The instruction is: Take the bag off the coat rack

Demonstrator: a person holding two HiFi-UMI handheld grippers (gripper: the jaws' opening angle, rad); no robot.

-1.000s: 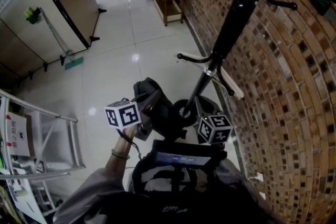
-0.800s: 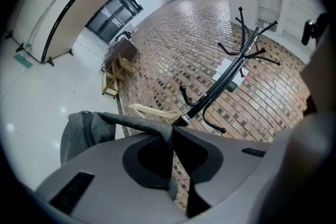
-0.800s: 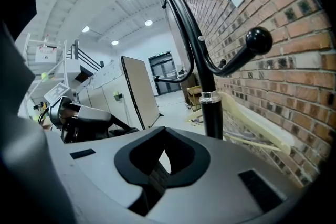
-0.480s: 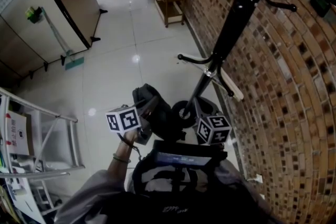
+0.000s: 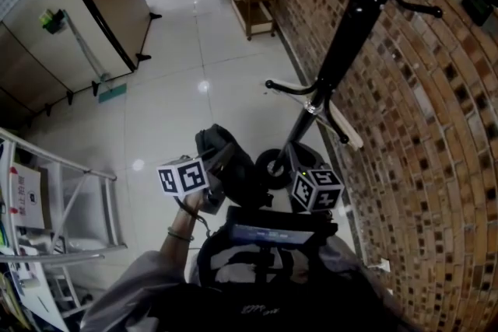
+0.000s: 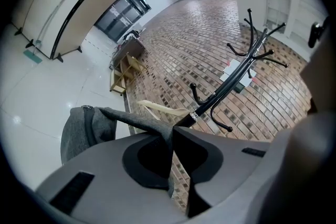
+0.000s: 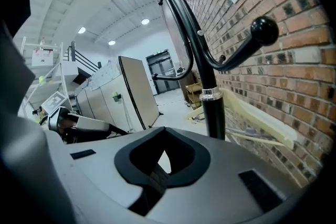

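Gripping two-handed, low and close together.
Clamping the left gripper [image 6: 172, 136] on the grey bag [image 6: 84, 128], bare forearm [image 5: 177, 233] stretched forward; pinching the right gripper [image 7: 160, 165] on a dark ribbed strap [image 7: 152, 182].

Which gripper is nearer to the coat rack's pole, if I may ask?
Right. The right gripper is beside the pole, low down; the left gripper grips the bag, on its far side from the pole.

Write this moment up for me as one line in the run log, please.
left gripper: shut on bag fabric | right gripper: shut on dark strap | coat rack: no bag on visible hooks | bag: low beside the pole
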